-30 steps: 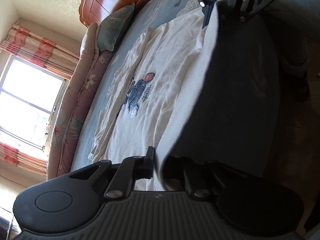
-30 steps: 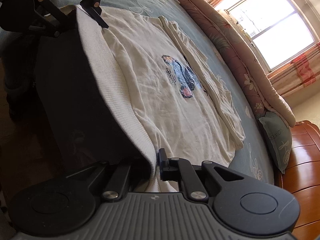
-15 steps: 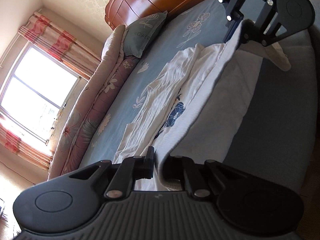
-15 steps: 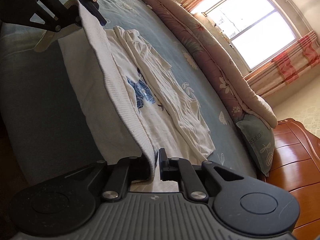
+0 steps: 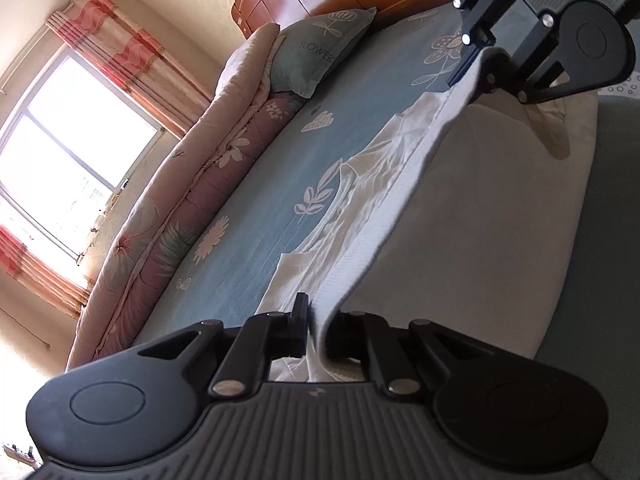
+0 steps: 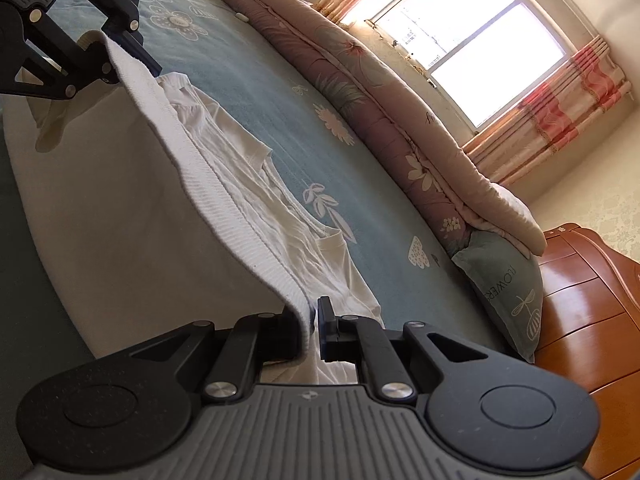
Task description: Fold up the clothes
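A white long-sleeved top [image 5: 472, 216] lies on the blue bed sheet [image 5: 248, 208], folded over itself along its length. Its ribbed hem [image 6: 240, 216] is stretched taut between both grippers. My left gripper [image 5: 316, 332] is shut on one hem corner. My right gripper [image 6: 310, 328] is shut on the other corner. Each gripper shows in the other's view, the right gripper [image 5: 476, 68] at top right, the left gripper [image 6: 116, 60] at top left. The folded sleeves [image 6: 288, 240] lie under the lifted hem. The shirt's printed picture is hidden.
A rolled floral quilt [image 5: 168, 216] runs along the far side of the bed under a bright window [image 6: 472, 36] with striped curtains. A grey-green pillow [image 5: 320, 52] leans against the wooden headboard [image 6: 588, 292]. Bare sheet lies between the shirt and the quilt.
Both grippers carried the hem away from the bed edge across the shirt toward the quilt side. The lower half now covers the print, and the hem is lower over the sleeves.
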